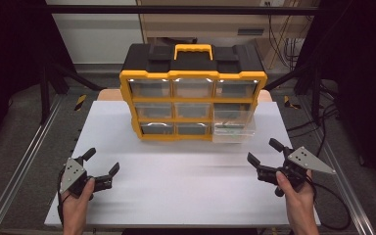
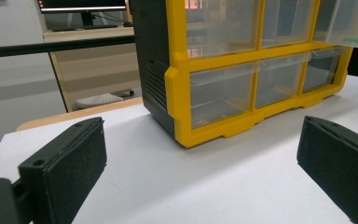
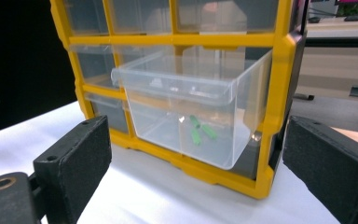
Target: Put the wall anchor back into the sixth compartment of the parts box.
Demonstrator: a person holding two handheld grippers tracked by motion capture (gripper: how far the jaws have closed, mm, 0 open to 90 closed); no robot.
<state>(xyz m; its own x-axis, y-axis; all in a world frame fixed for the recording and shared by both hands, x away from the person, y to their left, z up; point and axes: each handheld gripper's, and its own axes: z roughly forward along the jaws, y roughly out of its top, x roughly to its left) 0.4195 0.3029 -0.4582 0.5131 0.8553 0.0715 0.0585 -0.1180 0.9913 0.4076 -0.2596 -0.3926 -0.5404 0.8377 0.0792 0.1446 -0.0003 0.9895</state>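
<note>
At the left of the white table (image 1: 176, 196), the left gripper (image 1: 101, 162) rests low in the person's hand, jaws spread wide and holding nothing. Its own view looks along the tabletop at the near left corner of the cabinet, well apart from it.

In the middle, toward the far edge of the table, stands a yellow and black drawer cabinet (image 1: 192, 93) with an orange carry handle (image 1: 193, 50) on top and three rows of clear drawers. All are pushed in except one: the middle drawer (image 1: 233, 123) of the right-hand column is pulled forward out of the frame. In the right gripper view this open drawer (image 3: 193, 109) has a few small green pieces (image 3: 199, 130) lying on its floor.

At the right, the right gripper (image 1: 264, 150) is held just above the table, jaws also wide apart and empty, pointing at the open drawer from near its front.
</note>
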